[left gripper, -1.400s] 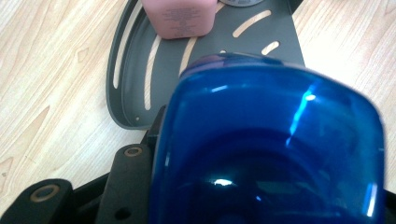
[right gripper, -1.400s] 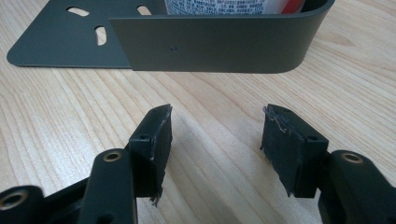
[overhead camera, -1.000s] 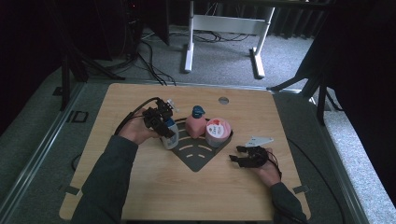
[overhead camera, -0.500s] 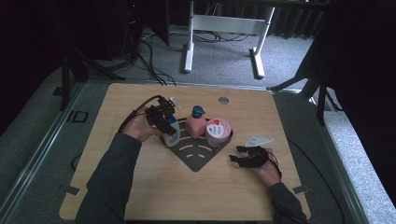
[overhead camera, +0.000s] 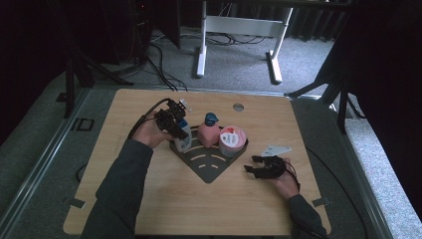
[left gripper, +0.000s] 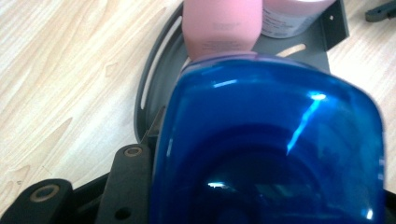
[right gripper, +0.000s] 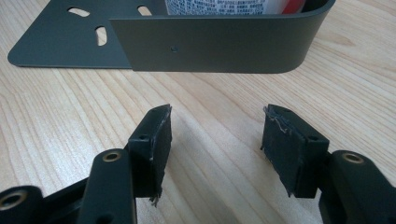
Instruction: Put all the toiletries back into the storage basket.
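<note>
Little has changed this past second: my left gripper (overhead camera: 179, 130) stays clamped on the blue-capped bottle (overhead camera: 183, 143), at the rack's (overhead camera: 209, 172) left corner beside the pink bottle (overhead camera: 207, 134). My right gripper (overhead camera: 252, 167) rests wide and empty toward the tabletop's right edge. I judge the placing nearly done.

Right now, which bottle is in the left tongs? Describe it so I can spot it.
Find the dark corner rack mid-table. Three containers stand in it; the held bottle is leftmost, beside the pink bottle. It alone is white with a blue cap, clamped in the left tongs.

White desk frame (overhead camera: 239, 30), floor cables (overhead camera: 159, 59)
</note>
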`<state>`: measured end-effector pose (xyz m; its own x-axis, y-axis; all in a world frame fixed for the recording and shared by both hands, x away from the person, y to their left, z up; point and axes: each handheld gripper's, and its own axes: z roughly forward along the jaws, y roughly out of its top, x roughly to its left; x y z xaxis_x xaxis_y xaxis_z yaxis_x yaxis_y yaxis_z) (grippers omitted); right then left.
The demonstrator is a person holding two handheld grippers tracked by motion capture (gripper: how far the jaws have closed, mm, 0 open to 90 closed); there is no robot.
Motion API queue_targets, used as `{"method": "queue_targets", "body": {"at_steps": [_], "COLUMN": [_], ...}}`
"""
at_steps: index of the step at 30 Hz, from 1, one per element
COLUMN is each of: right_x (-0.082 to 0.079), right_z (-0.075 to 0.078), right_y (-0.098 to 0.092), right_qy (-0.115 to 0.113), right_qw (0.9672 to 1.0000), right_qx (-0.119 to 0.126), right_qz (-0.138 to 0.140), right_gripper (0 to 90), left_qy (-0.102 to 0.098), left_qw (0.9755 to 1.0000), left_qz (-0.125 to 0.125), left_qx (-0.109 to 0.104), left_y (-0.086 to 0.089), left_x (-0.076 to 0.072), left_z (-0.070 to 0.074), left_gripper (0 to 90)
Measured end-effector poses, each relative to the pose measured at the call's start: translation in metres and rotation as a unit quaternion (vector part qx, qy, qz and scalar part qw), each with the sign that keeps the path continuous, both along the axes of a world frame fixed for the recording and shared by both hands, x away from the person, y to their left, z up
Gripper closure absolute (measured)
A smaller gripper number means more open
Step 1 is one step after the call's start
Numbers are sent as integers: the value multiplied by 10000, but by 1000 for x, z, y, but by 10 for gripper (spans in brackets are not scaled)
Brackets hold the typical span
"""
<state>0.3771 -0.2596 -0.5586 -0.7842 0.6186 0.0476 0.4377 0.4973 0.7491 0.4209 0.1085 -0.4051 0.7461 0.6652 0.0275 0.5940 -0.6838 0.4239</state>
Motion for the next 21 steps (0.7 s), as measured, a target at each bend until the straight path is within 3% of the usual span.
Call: {"method": "queue_targets", "body": {"at_steps": [21], "right_x": [0], "right_z": [0], "right_y": [0], "right_qy": [22], "right_qw": [10000], "right_qx": [15], "right_qz": [5], "right_gripper": [421], "left_qy": [68], "left_qw": [9999], "left_qz": [77], "left_qx": [93], "left_y": [-12], "left_x": [18], "left_z": [-9], "left_gripper": [555]}}
